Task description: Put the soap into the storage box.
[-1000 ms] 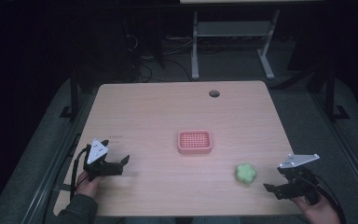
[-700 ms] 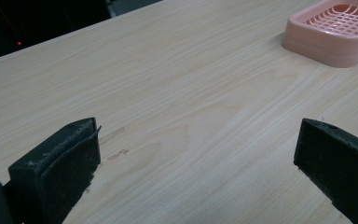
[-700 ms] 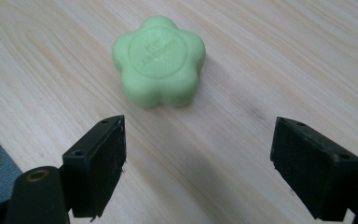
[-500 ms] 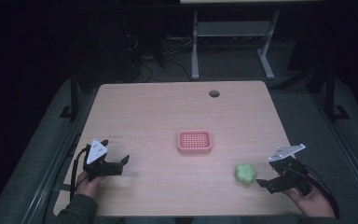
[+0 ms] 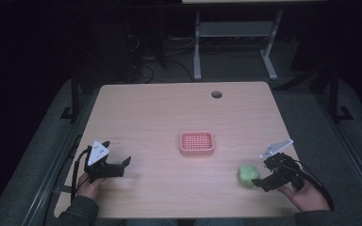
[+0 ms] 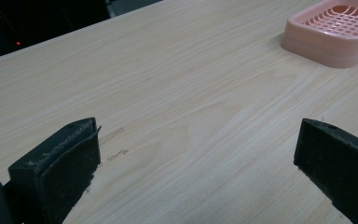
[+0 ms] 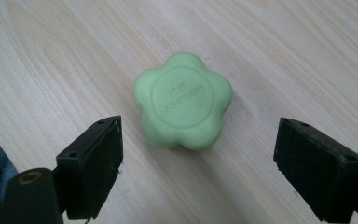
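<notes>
Two grippers are resting jaws apart: right gripper (image 7: 198, 161) facing green soap (image 7: 183, 107), left gripper (image 6: 191, 168) facing bare table (image 5: 160, 113).

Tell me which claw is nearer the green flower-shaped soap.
Right. The right claw sits just beside the green soap, jaws open toward it. The left claw is far across the table, beyond the pink tray.

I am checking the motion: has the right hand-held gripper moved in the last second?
Yes. The right hand-held gripper moved left, toward the green soap, which stayed put.
</notes>
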Available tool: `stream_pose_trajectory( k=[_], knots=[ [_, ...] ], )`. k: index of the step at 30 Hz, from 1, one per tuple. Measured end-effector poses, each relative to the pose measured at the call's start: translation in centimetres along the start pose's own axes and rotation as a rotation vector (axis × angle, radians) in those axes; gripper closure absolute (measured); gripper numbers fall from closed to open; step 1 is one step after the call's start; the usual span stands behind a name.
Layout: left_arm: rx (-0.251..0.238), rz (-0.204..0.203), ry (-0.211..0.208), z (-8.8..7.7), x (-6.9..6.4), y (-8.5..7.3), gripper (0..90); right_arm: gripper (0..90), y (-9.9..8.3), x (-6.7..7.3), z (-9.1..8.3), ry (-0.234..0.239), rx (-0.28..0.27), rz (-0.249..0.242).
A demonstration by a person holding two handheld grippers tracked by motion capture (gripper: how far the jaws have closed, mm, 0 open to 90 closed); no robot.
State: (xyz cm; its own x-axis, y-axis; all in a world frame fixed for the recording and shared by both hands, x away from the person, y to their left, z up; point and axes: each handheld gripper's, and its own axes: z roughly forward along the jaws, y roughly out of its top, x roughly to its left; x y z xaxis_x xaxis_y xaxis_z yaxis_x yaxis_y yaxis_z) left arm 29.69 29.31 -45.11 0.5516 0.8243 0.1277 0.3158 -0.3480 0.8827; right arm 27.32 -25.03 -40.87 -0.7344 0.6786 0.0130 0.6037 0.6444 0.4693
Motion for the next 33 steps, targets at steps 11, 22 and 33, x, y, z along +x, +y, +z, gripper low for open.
stream_pose_trajectory(
  k=[11, 22, 33],
  knots=[
    [-0.001, 0.001, -0.004, 0.0, -0.1, 0.0, 0.0, 15.3, 1.1, 0.4, 1.2, 0.011, 0.05, -0.025],
    [-0.002, 0.001, -0.007, 0.0, -0.1, 0.0, 0.0, 15.3, 2.1, 0.6, 2.3, 0.012, 0.102, -0.049],
    [0.0, 0.003, -0.009, 0.0, -0.1, 0.0, 0.0, 15.2, 2.7, 0.4, 3.4, 0.025, 0.149, -0.066]
  ],
)
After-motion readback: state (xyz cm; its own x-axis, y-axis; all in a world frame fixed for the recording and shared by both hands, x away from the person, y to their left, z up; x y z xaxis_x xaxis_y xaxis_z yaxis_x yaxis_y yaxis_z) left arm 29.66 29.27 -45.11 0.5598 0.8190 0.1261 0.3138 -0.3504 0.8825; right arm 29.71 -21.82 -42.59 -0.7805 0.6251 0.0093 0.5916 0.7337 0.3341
